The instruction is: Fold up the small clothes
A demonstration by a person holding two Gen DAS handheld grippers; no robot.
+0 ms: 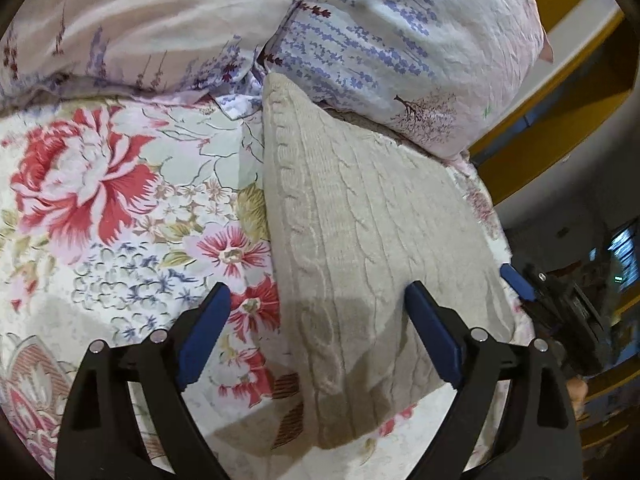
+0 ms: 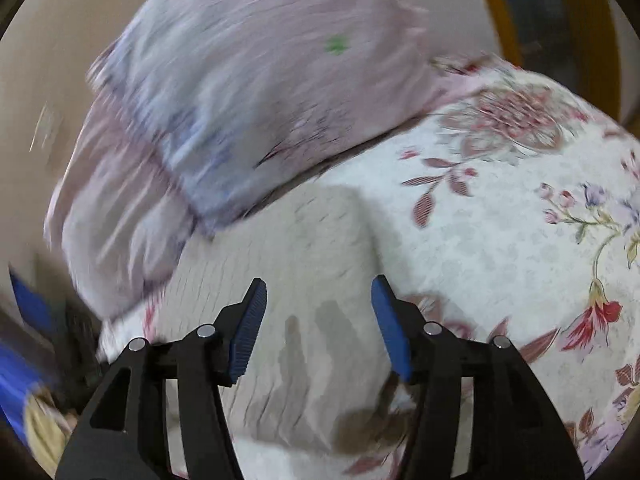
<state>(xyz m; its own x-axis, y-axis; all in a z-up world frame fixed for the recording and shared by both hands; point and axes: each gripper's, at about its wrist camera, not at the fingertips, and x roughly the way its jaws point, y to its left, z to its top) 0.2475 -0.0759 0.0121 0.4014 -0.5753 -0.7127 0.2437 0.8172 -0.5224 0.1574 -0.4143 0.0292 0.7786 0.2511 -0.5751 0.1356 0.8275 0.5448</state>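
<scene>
Left wrist view: a folded cream cable-knit sweater (image 1: 360, 240) lies on the flowered bed (image 1: 120, 208), near its right edge.

My left tongs (image 1: 316, 300) hang spread wide above the sweater's near end, gripping nothing. In the blurred right wrist view, my right tongs (image 2: 318, 300) stand parted over the pale knit, nothing between them. The sweater's far end meets a lavender-print pillow (image 1: 400, 48) at the bed's head.

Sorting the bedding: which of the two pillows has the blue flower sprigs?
The right pillow, next to the plainer beige-pink pillow; its corner overlaps the knitted sweater.
</scene>
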